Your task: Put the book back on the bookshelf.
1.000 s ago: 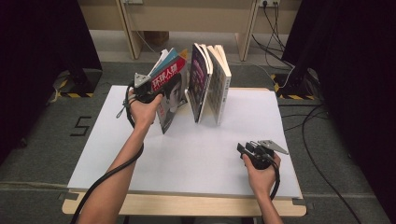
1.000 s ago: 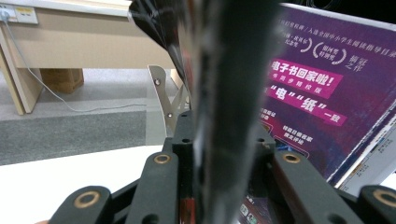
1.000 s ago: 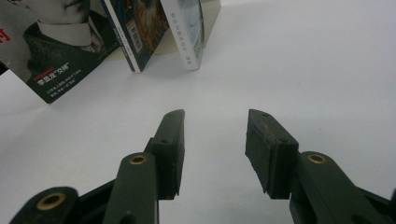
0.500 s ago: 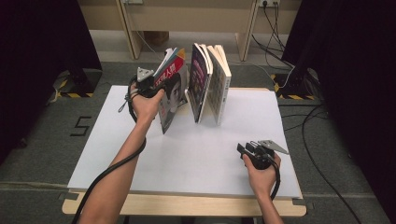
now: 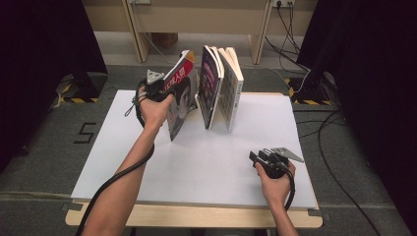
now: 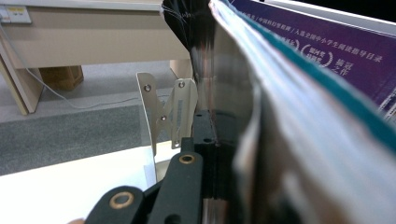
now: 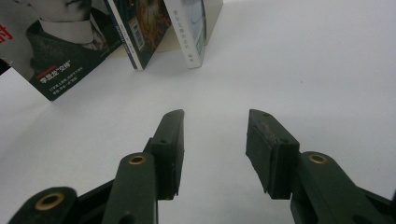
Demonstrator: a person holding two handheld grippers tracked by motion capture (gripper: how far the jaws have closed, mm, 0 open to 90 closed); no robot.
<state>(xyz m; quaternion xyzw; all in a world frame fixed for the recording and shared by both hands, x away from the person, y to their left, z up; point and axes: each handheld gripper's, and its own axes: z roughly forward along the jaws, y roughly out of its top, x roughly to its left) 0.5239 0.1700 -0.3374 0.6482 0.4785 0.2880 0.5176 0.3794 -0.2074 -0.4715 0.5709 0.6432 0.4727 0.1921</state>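
Observation:
A magazine (image 5: 179,96) with a face on its cover stands tilted on the white table (image 5: 206,167), leaning toward two upright books (image 5: 221,83). My left gripper (image 5: 164,88) is shut on the magazine's upper left edge; its jaws have just been closing with the pages between them. In the left gripper view the magazine (image 6: 280,140) is pinched at my left gripper (image 6: 210,135), with a purple book (image 6: 327,42) behind. My right gripper (image 5: 255,158) rests at the table's near right. In its own view my right gripper (image 7: 215,135) stands open with nothing between the jaws, pointing toward the magazine (image 7: 60,51) and books (image 7: 154,28).
A metal bookend (image 6: 170,112) stands just behind the magazine. A wooden bench (image 5: 196,19) and cables lie on the floor beyond the table. Black curtains hang on both sides.
The magazine's fanned pages have come together under the left gripper, and the left hand has shifted slightly away and up. The right hand has kept still.

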